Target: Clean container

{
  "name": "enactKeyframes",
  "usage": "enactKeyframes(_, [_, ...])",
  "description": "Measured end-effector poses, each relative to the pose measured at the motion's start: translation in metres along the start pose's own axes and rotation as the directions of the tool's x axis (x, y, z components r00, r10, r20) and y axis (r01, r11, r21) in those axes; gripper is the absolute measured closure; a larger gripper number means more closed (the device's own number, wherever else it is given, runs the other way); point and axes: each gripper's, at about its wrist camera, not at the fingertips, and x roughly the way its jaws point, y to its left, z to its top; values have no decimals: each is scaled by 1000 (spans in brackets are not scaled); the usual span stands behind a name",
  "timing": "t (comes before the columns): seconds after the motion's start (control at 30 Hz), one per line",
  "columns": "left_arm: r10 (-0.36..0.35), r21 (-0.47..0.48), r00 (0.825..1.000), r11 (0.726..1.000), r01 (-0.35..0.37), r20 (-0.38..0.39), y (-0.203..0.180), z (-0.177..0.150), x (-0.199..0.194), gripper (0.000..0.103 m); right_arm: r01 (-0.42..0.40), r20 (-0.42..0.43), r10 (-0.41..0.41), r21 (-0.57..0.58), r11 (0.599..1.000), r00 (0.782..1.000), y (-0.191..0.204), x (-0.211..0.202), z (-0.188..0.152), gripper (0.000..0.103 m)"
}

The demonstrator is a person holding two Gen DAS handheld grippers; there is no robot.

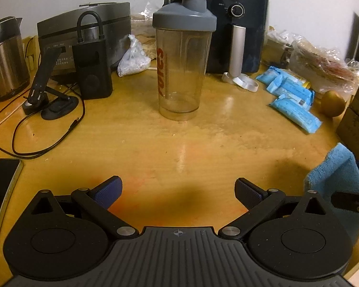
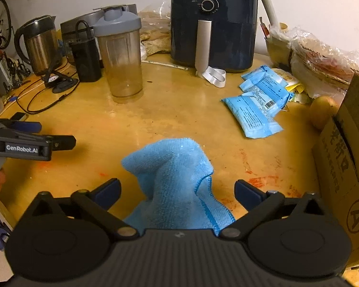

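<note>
Left tongs (image 1: 178, 191) spread wide, empty, hovering over the counter (image 1: 179, 143). Shaker bottle (image 1: 180, 71) stands upright at 12 o'clock ahead of them, grey lid (image 1: 184, 18) on, air fryer (image 1: 237, 24) just behind it. Right tongs (image 2: 177, 192) also spread; blue cloth (image 2: 174, 179) sits bunched between the fingers, contact unclear. From the right wrist the bottle is at 11 o'clock.

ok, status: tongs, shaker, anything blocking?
Left tongs open, empty, short of the shaker bottle. Right tongs open, blue cloth bunched between the fingers, not clamped. Shaker upright, lid on. Table ahead of it clear.
</note>
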Motion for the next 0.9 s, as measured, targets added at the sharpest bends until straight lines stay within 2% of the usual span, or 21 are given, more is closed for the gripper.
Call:
enactKeyframes(0.6, [3,-16,1000,1000,-4,-23,3,2,-3,0,13,-18,-13,-26,1000,1000,6,-2,-3,0])
enactKeyframes(0.9, [-3,-24,999,1000,2,-41,6,-2,-7,0,23,-8,-23,-43,999,1000,13,-15,-5,0])
